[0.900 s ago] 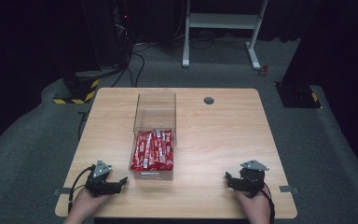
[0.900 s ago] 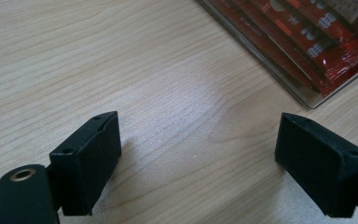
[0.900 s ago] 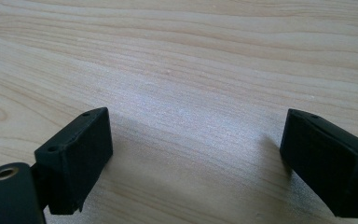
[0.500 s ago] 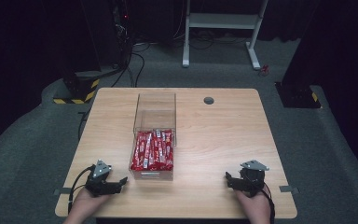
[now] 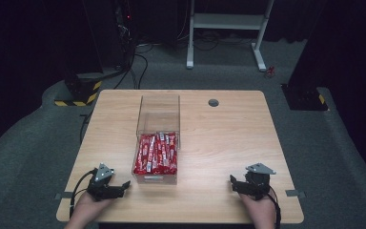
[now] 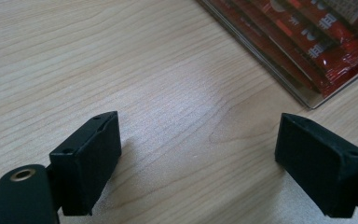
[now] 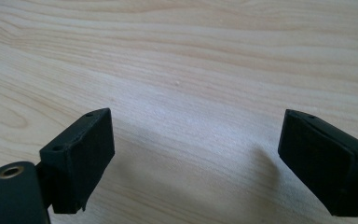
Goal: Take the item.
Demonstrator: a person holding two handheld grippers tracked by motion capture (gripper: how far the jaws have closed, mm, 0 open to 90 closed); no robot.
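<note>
A clear plastic box (image 5: 158,110) stands lengthwise in the middle of the wooden table (image 5: 228,138). Its near half holds several red snack packets (image 5: 156,152). My left gripper (image 5: 119,187) rests on the table near the front left, just left of the box's near end, jaws wide apart over bare wood (image 6: 198,154). The box's corner with the red packets (image 6: 307,42) lies ahead to its right. My right gripper (image 5: 234,183) rests near the front right, open, with bare wood between its jaws (image 7: 196,158).
A small dark round grommet (image 5: 213,102) sits in the tabletop at the back. Beyond the table are a white frame stand (image 5: 228,28), cables and a yellow-black striped base (image 5: 76,93) on grey carpet.
</note>
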